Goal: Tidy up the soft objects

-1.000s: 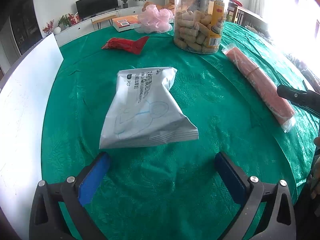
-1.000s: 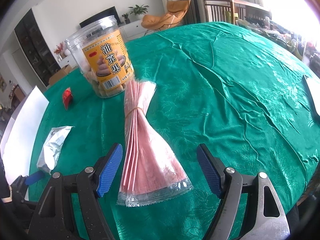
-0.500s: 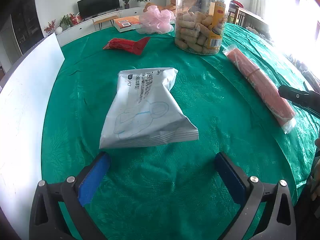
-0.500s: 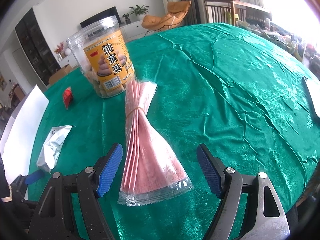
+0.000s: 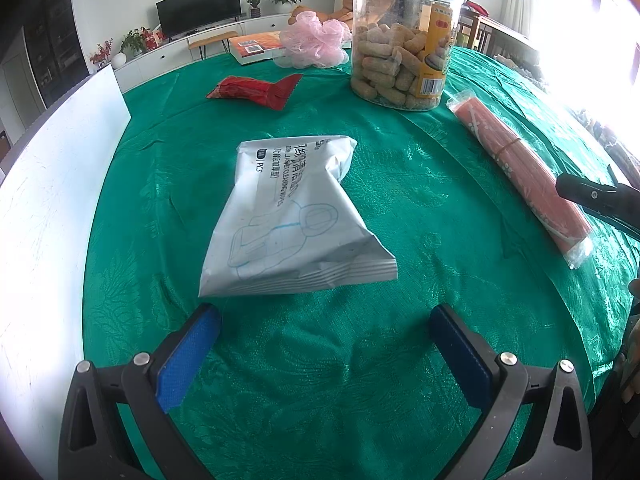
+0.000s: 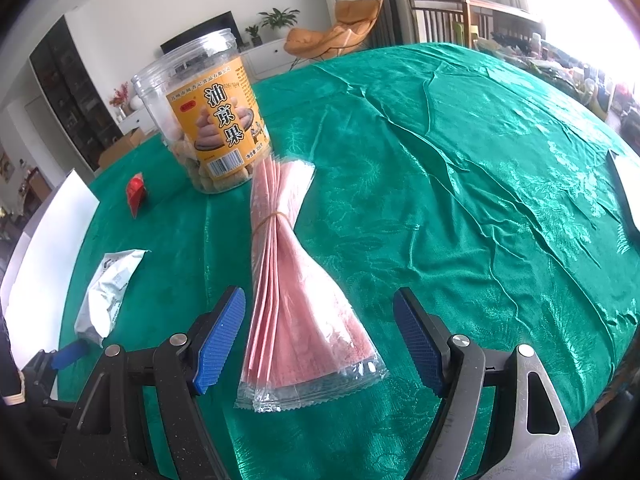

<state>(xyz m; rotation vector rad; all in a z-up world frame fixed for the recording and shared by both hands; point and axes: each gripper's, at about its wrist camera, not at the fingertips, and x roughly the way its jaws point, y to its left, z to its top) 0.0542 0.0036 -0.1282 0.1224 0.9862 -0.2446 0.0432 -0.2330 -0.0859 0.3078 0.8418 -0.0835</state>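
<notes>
Hovering left hand-held gripper point(image 5: 325, 350): jaws wide apart, empty, just short of the white wipes pack point(image 5: 291, 218).
Right hand-held gripper point(image 6: 319, 338): jaws spread, straddling the pink packet bundle point(image 6: 294, 280) without touching.
Counter point(image 6: 460, 184): green cloth; snack jar point(image 6: 210, 114) behind the bundle.

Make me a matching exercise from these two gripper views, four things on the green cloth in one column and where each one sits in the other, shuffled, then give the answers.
Things:
1. wipes pack
2. pink bag bundle
3. snack jar
4. red packet

Places:
A. standing upright at the far end of the pink bundle
B. lying flat just ahead of the open left gripper
C. near end lying between the open right gripper's pads, untouched
D. lying beyond the wipes pack, left of the jar in the left wrist view

Pairs: 1-B, 2-C, 3-A, 4-D
</notes>
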